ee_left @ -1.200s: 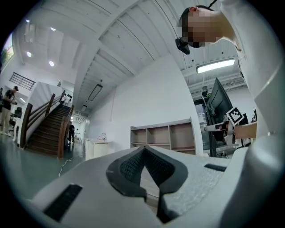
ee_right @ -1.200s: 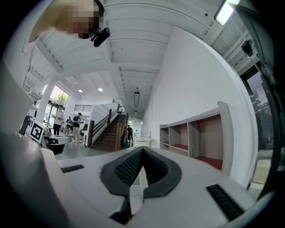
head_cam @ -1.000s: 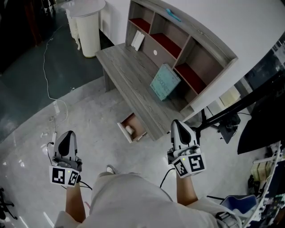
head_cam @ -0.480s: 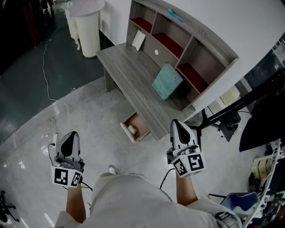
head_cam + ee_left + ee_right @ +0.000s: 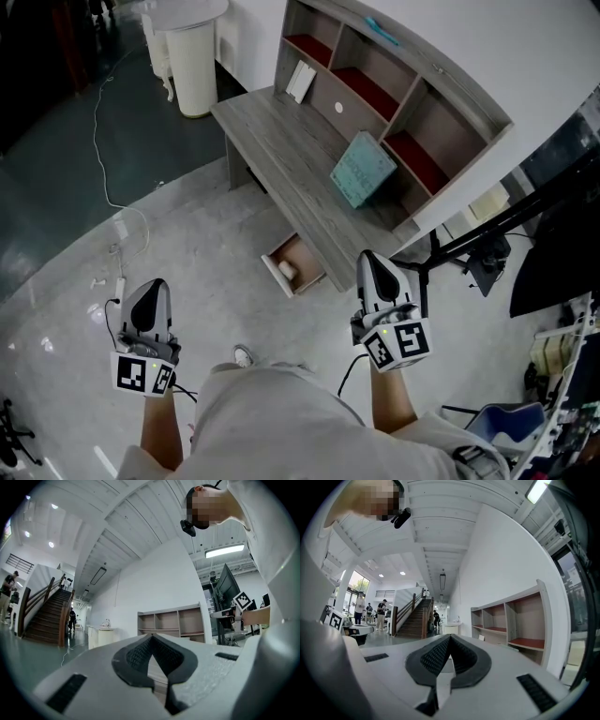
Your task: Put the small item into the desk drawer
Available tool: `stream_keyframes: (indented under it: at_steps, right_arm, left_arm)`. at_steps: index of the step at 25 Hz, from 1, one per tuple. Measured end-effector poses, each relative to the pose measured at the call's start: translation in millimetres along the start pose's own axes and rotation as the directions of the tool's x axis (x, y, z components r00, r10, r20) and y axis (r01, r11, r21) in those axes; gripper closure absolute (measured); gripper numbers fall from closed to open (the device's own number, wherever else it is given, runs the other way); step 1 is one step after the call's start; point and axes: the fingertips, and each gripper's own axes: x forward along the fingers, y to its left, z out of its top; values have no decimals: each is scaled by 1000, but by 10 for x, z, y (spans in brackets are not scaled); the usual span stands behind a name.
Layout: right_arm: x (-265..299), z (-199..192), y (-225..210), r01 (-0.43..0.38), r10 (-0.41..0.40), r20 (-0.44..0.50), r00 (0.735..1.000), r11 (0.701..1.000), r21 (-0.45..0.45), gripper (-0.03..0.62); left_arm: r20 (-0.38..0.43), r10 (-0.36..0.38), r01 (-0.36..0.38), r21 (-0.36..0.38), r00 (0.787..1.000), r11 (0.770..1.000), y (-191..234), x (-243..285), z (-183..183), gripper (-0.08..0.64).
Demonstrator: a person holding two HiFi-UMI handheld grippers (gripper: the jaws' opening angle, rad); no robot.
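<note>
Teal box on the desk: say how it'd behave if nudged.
The teal box seems propped against the shelf unit, so a nudge would probably tip or slide it. Its flat faces suggest it is stiff and unlikely to roll.

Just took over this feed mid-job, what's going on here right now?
A person stands a little back from the desk with a gripper in each hand. The left gripper and the right gripper both have their jaws together with nothing between them. The desk drawer is open, a small pale item lies inside it, and neither gripper touches the drawer.
</note>
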Motion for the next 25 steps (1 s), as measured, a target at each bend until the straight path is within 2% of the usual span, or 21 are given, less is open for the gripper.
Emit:
stream_keyframes:
  at_steps: [6, 25]
  right_arm:
    - [30, -3, 113, -8, 8, -11, 1000, 1000, -20, 595]
    - [47, -11, 105, 1, -3, -25, 1000, 999, -42, 595]
  left_arm:
    - [-1, -6, 6, -7, 1000, 1000, 54, -27, -39, 554]
    - [8, -19, 19, -18, 1000, 1000, 24, 34, -74, 554]
